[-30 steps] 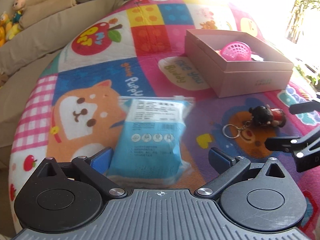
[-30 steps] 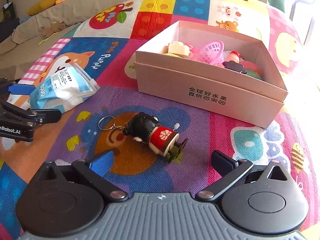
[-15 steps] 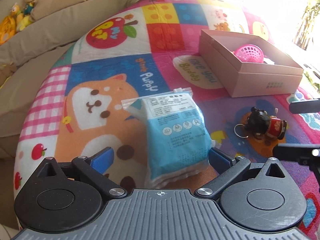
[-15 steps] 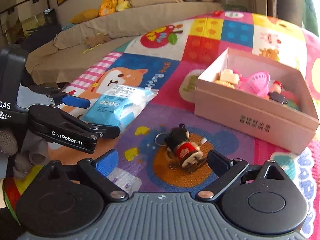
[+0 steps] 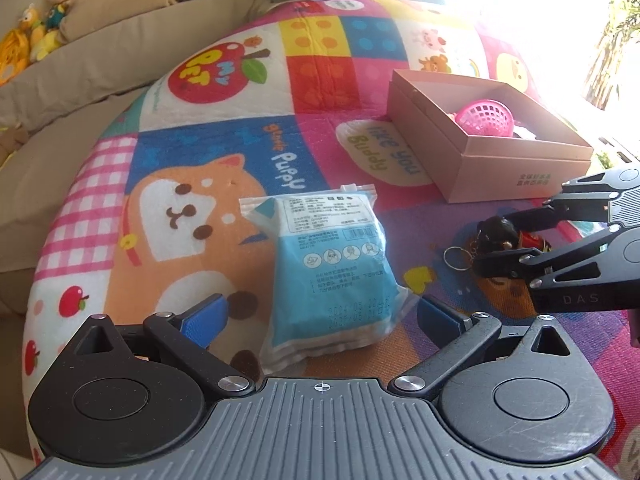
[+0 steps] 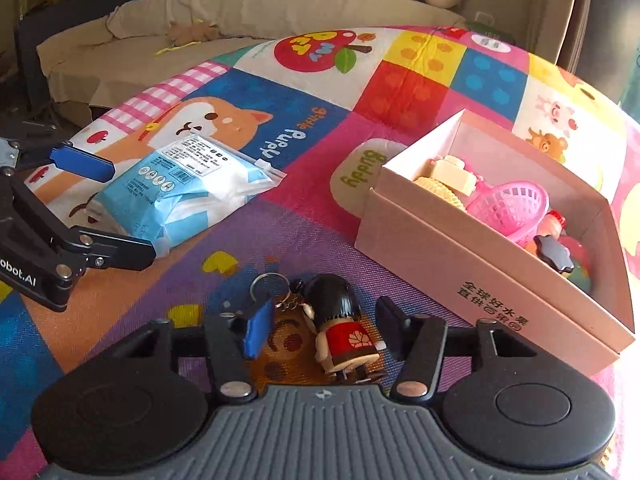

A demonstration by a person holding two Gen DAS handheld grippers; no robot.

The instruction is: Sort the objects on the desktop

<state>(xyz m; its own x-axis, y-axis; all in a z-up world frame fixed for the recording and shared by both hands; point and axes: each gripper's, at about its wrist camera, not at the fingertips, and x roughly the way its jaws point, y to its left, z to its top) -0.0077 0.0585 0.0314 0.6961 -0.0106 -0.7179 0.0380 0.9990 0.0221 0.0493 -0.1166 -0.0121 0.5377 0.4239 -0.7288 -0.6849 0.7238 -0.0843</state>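
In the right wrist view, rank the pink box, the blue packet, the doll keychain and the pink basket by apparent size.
1. Pink box
2. Blue packet
3. Doll keychain, though nearness to the camera inflates it
4. Pink basket, partly hidden, so its rank against the doll is unsure

The right tool (image 6: 320,320) has just been closing, its jaws flanking the doll keychain (image 6: 340,328) on the colourful mat (image 6: 400,80), gaps showing; the pink box (image 6: 480,280) sits beside.
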